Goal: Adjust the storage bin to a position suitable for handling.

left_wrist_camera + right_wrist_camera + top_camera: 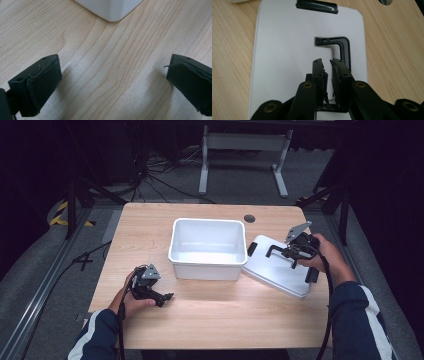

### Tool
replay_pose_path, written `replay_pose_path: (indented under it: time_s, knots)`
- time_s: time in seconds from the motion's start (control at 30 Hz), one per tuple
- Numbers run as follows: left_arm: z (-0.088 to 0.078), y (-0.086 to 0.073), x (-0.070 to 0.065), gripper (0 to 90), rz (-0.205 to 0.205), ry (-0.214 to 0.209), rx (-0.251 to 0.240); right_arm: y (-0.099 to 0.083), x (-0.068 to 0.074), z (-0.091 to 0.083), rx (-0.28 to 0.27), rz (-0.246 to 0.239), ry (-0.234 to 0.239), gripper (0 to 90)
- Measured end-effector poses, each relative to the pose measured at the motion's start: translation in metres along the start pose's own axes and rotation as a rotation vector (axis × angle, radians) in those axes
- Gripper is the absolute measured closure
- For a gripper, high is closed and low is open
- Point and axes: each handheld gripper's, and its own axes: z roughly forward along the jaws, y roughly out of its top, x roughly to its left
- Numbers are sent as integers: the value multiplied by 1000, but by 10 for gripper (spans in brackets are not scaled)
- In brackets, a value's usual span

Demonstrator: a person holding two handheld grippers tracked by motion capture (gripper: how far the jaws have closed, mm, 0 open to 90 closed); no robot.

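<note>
Two grippers were held at a wooden table [210,315] beside a white bin [208,247].
Right gripper [327,65] was nearly closed over the lid's [287,57] black handle [342,47], nothing visibly pinched; left gripper [112,82] was spread wide, the bin ahead of it.

White lid [276,268] – black handle [274,250], beside tub [208,248]

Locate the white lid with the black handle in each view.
High view: the white lid lies right of the white bin, under the right claw.
Left gripper view: not in it.
Right gripper view: the lid spans the centre, handle above the nearly closed jaws.
Shared landmark: the wooden table.
</note>
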Motion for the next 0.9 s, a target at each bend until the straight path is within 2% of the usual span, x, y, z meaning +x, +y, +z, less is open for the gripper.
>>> replay_pose_path:
  time_s: [0.17,0.33,0.57,0.9]
  knots:
    - [0,0,0,2,0,-1,1,-1,0,-1,-30,16,1,782]
    - [0,0,0,2,0,-1,1,-2,1,-3,-81,38,17,754]
    - [0,0,0,2,-1,-5,1,-6,6,-2,-124,72,19,698]
    - [0,0,0,4,0,-3,2,-11,16,-14,-173,114,-2,599]
